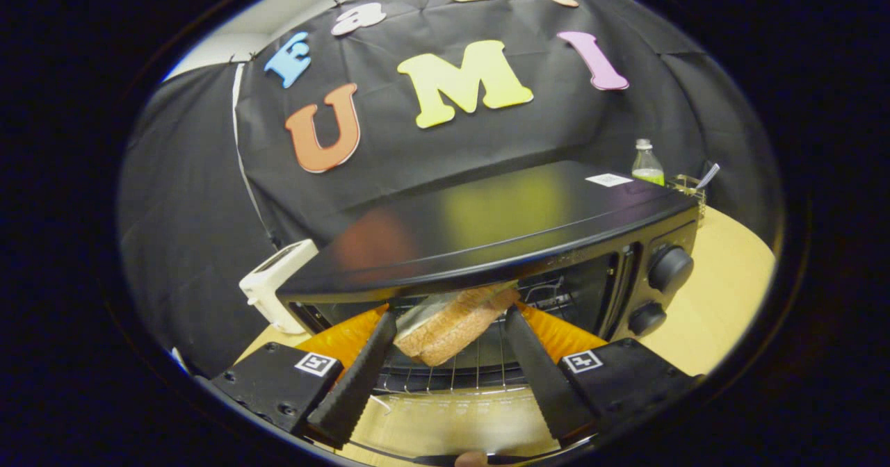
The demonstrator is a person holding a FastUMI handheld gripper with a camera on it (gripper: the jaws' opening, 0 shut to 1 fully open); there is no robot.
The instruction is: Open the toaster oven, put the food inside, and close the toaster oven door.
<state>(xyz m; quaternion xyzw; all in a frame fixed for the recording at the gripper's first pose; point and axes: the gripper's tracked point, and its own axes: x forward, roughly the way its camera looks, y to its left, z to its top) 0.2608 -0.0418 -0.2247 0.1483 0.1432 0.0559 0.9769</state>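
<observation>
Resting on counter [723,300]: toaster oven [500,231] is sitting just beyond the tool, its door lying open below the fingers.
Rack [459,370]: wire bars are showing between the fingers, inside the oven mouth.
Tool [450,324]: fingers are spreading part-way, both pressing the bagged bread.
Bread [452,324]: slices in clear wrap are hanging between the fingertips, over the rack.
Bottle [646,165]: standing well beyond the oven.

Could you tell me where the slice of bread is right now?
In the gripper view, the bread sits between the gripper fingers, just above the wire rack at the toaster oven mouth.
</observation>
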